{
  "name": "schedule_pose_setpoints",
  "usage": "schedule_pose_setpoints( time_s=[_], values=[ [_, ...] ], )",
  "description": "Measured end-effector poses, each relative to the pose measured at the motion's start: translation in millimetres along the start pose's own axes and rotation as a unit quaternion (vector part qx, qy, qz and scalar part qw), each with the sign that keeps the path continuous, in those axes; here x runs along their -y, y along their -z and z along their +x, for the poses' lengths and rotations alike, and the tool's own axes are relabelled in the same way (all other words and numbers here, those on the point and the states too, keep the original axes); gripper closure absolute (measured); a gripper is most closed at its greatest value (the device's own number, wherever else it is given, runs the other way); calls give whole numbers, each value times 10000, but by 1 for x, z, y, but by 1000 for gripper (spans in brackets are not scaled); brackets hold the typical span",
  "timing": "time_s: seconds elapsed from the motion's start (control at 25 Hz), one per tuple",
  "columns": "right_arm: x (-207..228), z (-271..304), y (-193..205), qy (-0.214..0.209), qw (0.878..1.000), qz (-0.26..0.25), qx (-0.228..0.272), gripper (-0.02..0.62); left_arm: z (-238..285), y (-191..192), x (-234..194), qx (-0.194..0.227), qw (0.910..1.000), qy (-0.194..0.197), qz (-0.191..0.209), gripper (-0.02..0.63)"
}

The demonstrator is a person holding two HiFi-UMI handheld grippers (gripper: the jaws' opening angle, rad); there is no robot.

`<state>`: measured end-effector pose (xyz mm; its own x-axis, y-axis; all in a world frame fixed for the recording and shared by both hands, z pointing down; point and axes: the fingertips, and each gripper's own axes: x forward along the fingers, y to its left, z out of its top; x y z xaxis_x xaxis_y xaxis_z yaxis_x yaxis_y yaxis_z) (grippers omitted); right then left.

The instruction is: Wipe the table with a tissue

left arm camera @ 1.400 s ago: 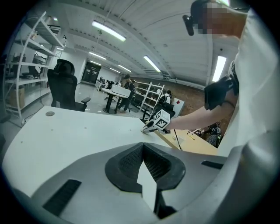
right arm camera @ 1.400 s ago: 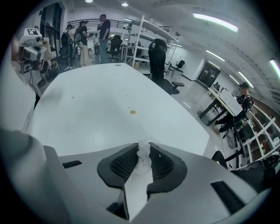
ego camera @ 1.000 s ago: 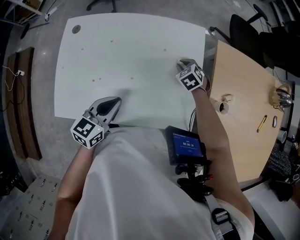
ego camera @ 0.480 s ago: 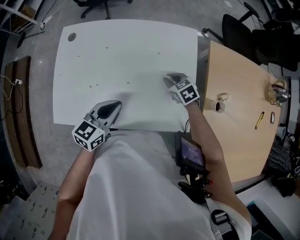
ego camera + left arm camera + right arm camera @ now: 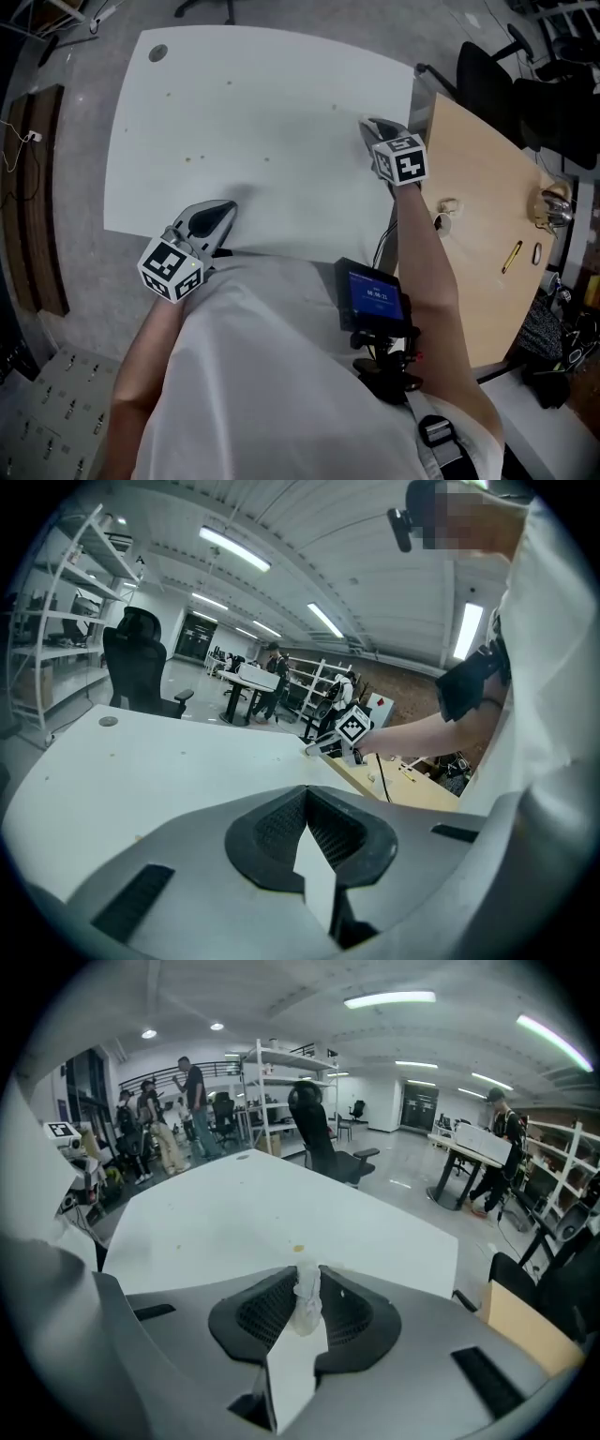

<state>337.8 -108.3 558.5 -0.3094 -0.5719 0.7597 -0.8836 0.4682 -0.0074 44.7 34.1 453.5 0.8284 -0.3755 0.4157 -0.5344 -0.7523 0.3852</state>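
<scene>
Small brown specks (image 5: pixel 187 159) are scattered across a white table (image 5: pixel 272 112). A grey disc (image 5: pixel 157 53) is set at its far left corner.

This looks like an open-plan lab or workshop, though the wide-angle views blur the far end. Strip lights (image 5: pixel 389 999) run along a bare ceiling above metal shelving racks (image 5: pixel 272 1072). Black office chairs (image 5: pixel 319 1138) stand about, and people (image 5: pixel 192 1101) stand among other desks. A white table (image 5: pixel 262 112) and a wooden table (image 5: pixel 478 206) stand on a grey floor (image 5: pixel 84 272).
</scene>
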Motion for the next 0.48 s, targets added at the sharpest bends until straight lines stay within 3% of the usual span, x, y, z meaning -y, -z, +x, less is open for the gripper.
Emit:
schedule_pose_setpoints(
  time_s=[0.28,0.48],
  values=[
    [-16,51,-35,-132,9900,-1394,-195,525,-12,3,-12,80,9994,-248,-215,600],
    [-4,77,-30,72,9759,-1982,-916,525,-23,19,-20,38,9984,-398,-404,600]
  ],
)
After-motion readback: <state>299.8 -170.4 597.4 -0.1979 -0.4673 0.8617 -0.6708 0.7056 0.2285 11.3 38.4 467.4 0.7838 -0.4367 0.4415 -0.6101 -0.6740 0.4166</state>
